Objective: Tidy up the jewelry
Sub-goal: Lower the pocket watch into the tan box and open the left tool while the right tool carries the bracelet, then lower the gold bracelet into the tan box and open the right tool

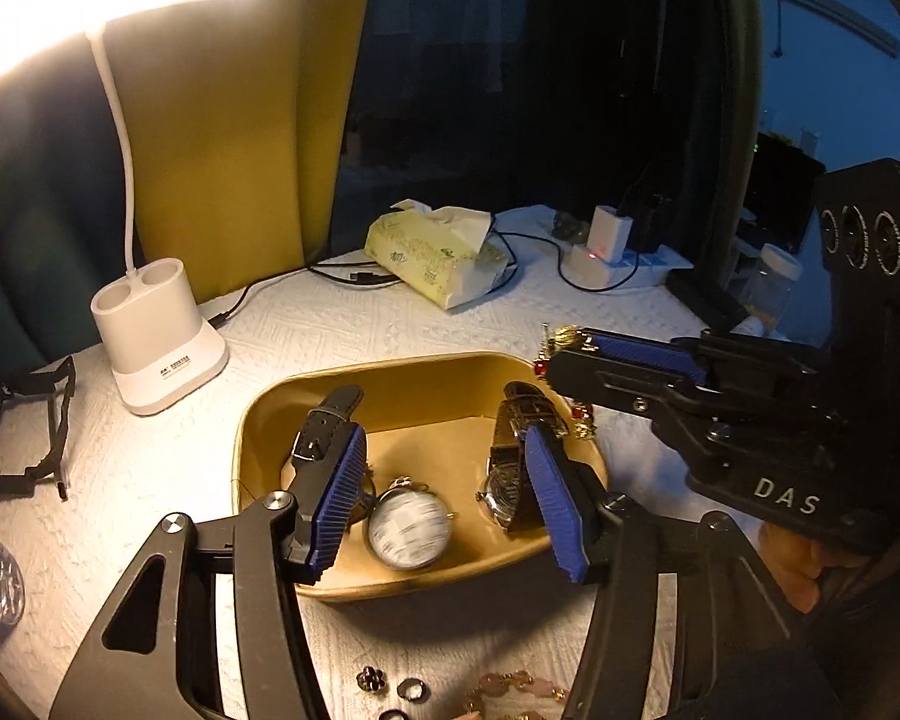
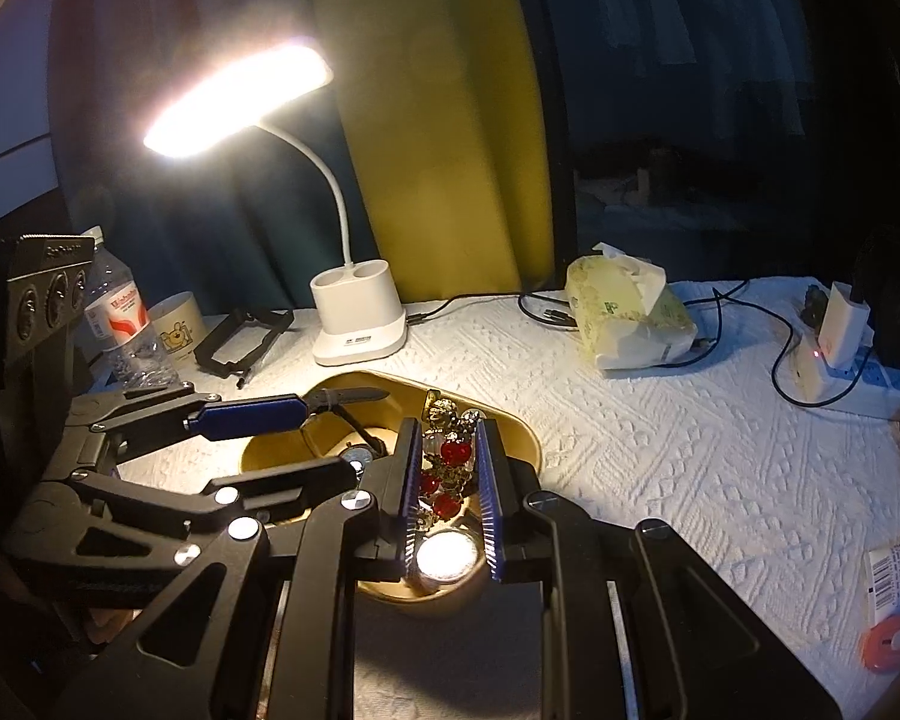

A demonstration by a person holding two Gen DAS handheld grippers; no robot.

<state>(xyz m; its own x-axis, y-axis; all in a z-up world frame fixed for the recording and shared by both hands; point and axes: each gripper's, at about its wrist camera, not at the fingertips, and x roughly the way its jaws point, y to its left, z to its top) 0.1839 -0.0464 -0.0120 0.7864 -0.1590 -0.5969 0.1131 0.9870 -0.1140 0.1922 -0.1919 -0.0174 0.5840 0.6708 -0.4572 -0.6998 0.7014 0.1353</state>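
Gold-and-red bracelet (image 2: 447, 456) hangs limp, clamped in my right gripper (image 2: 448, 489) over the tray (image 1: 390, 372); beads look slippery, light. Left gripper (image 1: 447, 501) spread wide, holding nothing.

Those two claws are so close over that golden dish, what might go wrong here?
The right gripper pinches a gold-and-red beaded piece by part of its length; it might slip or snag on the tray rim. The open left gripper straddles the watches and may bump them, or the other claw.
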